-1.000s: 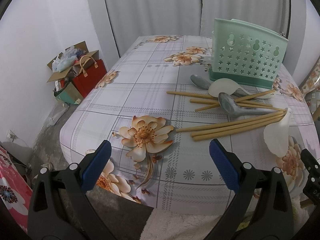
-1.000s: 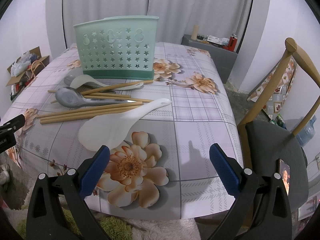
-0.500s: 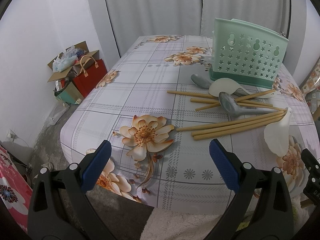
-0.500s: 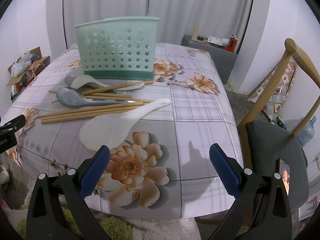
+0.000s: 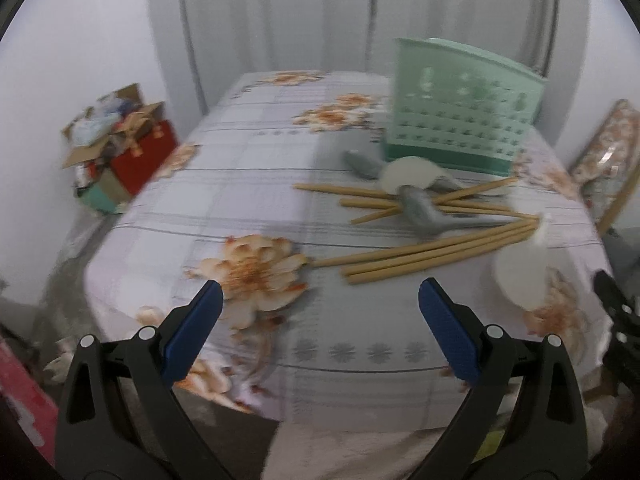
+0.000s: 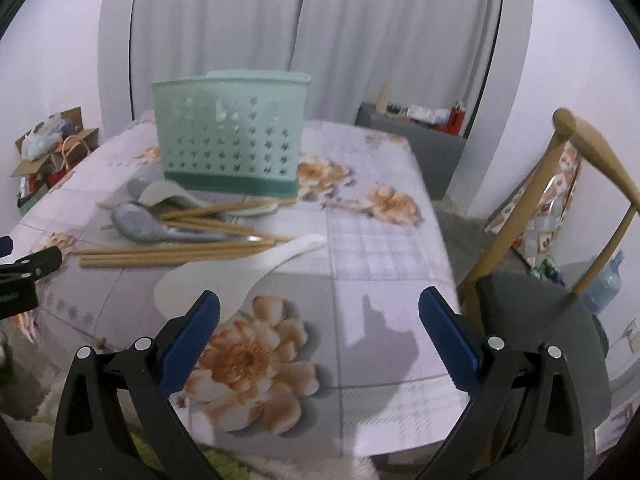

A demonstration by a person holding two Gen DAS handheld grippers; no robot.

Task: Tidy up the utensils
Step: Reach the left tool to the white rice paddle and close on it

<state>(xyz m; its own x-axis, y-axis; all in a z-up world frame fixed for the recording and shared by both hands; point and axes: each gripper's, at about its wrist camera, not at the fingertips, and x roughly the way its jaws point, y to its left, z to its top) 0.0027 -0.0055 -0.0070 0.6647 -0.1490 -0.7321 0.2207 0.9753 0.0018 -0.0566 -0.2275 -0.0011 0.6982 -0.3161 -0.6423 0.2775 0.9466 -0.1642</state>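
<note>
A mint-green perforated utensil holder [image 5: 460, 120] [image 6: 232, 136] stands upright on the floral tablecloth. In front of it lie several wooden chopsticks [image 5: 432, 254] [image 6: 176, 254], a grey spoon [image 5: 424, 216] [image 6: 140, 224], another grey spoon [image 5: 362, 162] and a white spoon [image 5: 412, 174] by the holder. A white rice paddle [image 6: 224, 278] [image 5: 520, 276] lies nearest the right gripper. My left gripper [image 5: 318, 330] hovers open over the table's near edge, empty. My right gripper [image 6: 320, 332] is open and empty over a printed flower, its left finger just below the paddle.
The table [image 5: 256, 168] drops off at its near edge. Boxes and a red bag [image 5: 120, 152] sit on the floor at left. A wooden chair [image 6: 560, 240] stands at the table's right side, and a grey cabinet [image 6: 416, 148] behind it.
Both cameras have moved forward and lower toward the table, blurring the views. The utensils look larger and have not shifted. Both grippers stay open.
</note>
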